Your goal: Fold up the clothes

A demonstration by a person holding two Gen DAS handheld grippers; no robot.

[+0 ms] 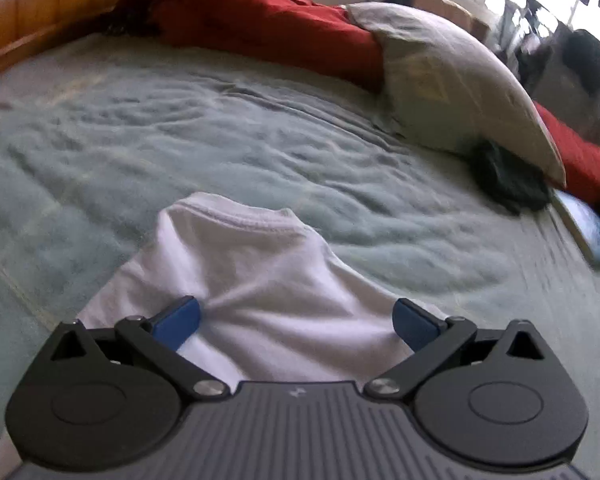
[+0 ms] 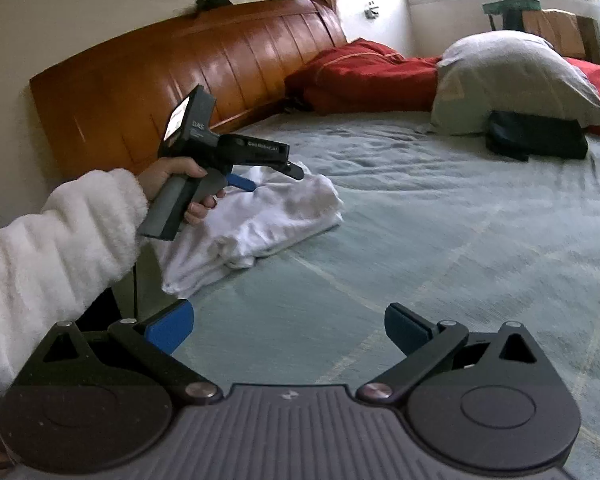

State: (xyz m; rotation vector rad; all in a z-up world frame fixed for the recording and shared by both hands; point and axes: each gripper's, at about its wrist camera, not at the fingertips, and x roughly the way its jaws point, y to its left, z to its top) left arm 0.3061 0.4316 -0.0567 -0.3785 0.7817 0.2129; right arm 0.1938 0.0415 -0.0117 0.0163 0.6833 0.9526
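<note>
A white T-shirt (image 1: pixel 256 284) lies folded into a thick bundle on the pale green bedspread (image 1: pixel 180 128). In the left wrist view my left gripper (image 1: pixel 296 320) hovers just over the shirt, open, blue pads wide apart, nothing pinched between them. The right wrist view shows the same shirt (image 2: pixel 260 216) at centre left, with the left gripper (image 2: pixel 272 176) held above it by a hand in a fluffy white sleeve (image 2: pixel 60 240). My right gripper (image 2: pixel 290 326) is open over bare bedspread (image 2: pixel 420 240), to the right of the shirt and apart from it.
A wooden headboard (image 2: pixel 160 80) runs along the far side. A red blanket (image 2: pixel 364 76), a grey-white pillow (image 2: pixel 512 80) and a dark folded item (image 2: pixel 536 136) lie at the far right. A book or tablet (image 1: pixel 588 232) sits by the bed edge.
</note>
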